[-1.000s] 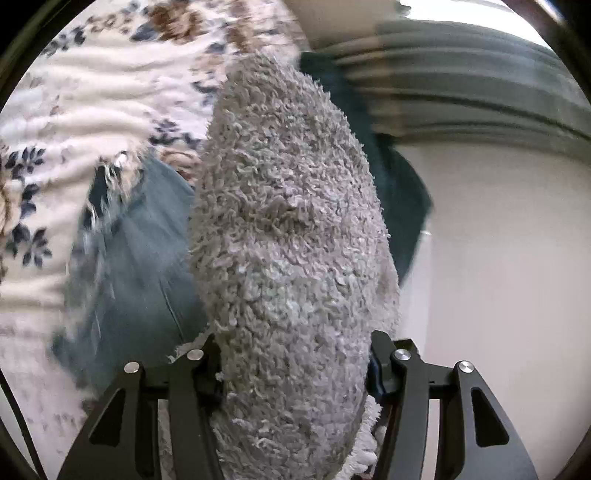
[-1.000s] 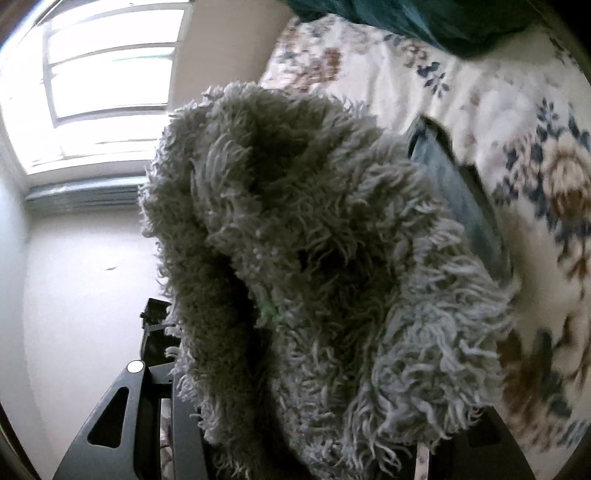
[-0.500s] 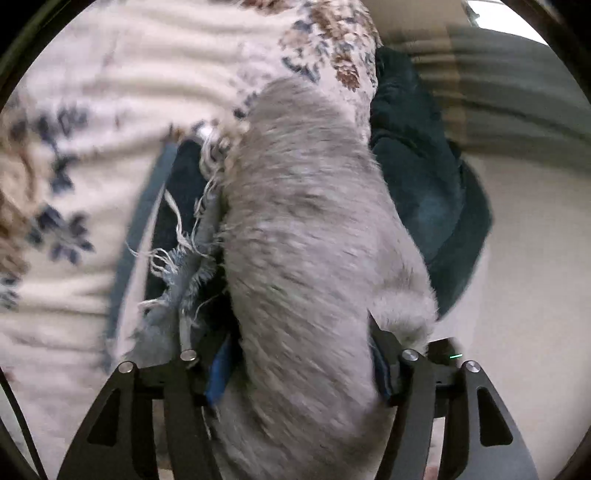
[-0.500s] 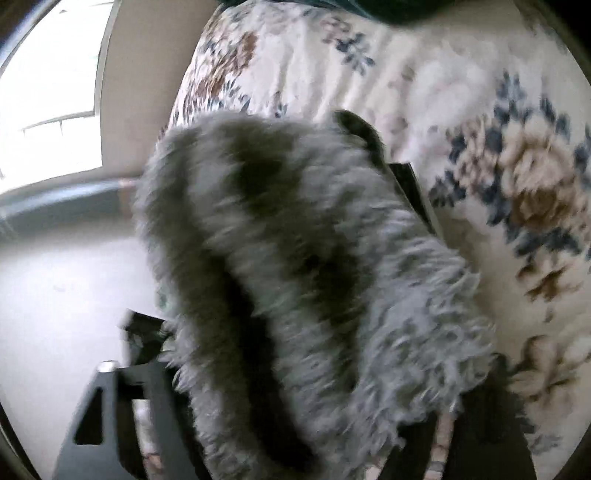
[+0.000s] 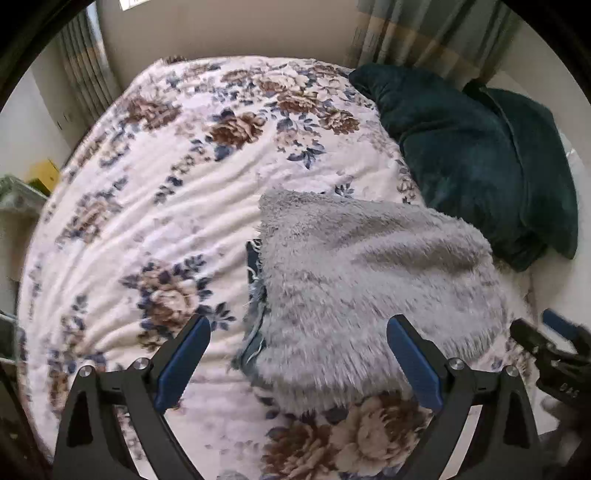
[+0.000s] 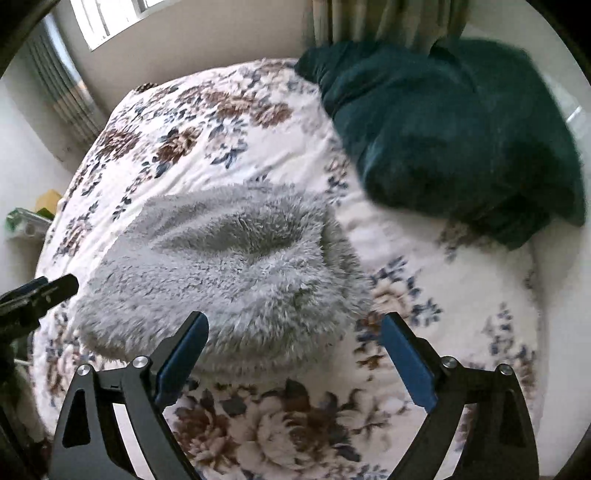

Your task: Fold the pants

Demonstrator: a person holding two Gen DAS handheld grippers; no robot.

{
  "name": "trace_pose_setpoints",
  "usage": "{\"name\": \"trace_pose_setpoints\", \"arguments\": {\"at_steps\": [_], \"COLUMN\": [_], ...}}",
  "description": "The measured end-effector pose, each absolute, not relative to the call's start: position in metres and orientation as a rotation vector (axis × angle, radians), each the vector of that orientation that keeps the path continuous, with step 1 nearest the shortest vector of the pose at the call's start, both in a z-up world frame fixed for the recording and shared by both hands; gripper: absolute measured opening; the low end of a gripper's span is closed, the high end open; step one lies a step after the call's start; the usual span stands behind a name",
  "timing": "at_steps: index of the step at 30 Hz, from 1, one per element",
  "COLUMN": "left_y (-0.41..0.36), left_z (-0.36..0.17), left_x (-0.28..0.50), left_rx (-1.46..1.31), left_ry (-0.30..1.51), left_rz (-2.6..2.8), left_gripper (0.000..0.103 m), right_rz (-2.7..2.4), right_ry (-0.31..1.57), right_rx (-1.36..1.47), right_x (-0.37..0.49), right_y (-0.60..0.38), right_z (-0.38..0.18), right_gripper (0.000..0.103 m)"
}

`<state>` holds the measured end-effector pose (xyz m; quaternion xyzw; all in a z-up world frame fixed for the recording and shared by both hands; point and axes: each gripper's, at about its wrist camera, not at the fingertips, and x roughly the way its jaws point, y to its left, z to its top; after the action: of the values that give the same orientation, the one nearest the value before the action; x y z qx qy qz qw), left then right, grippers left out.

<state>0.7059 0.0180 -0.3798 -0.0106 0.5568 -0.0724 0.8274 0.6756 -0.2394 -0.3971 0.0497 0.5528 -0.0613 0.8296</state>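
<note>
Writing: only faint marks on the right gripper's body at the right edge of your left wrist view, too blurred to read. Your left gripper (image 5: pixel 297 332) hovers over the floral bedspread (image 5: pixel 155 177), jaws spread wide, blue pads (image 5: pixel 183 363) bare, nothing held. Pants (image 5: pixel 369 280) lie folded on the bed just ahead, grey fuzzy lining up, frayed denim edge (image 5: pixel 255 295) poking out on their left side. Dark teal blanket (image 5: pixel 469 155) bunched beyond, upper right. Your right gripper (image 6: pixel 295 332) is also wide apart & empty, poised above the pants (image 6: pixel 229 266) w/ its left finger over their near edge. Curtains (image 6: pixel 388 22) hang behind the blanket.
</note>
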Motion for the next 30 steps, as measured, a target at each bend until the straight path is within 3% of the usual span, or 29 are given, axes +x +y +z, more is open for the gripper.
{"name": "trace_pose_setpoints", "arguments": {"at_steps": [3, 19, 30], "left_y": [0.015, 0.004, 0.018], "left_z": [-0.368, -0.292, -0.217], "left_x": [0.697, 0.647, 0.532], "left_rx": [0.001, 0.038, 0.059], "left_ry": [1.165, 1.056, 0.945], "left_rz": [-0.15, -0.132, -0.133], "left_gripper": [0.098, 0.098, 0.098], "right_rz": [-0.137, -0.124, -0.126], "right_ry": [1.151, 1.099, 0.993], "right_rx": [0.066, 0.085, 0.11], "right_x": [0.659, 0.613, 0.503], "right_y": [-0.226, -0.218, -0.194], "right_z": [-0.359, -0.299, -0.218], "right_gripper": [0.097, 0.097, 0.097]}}
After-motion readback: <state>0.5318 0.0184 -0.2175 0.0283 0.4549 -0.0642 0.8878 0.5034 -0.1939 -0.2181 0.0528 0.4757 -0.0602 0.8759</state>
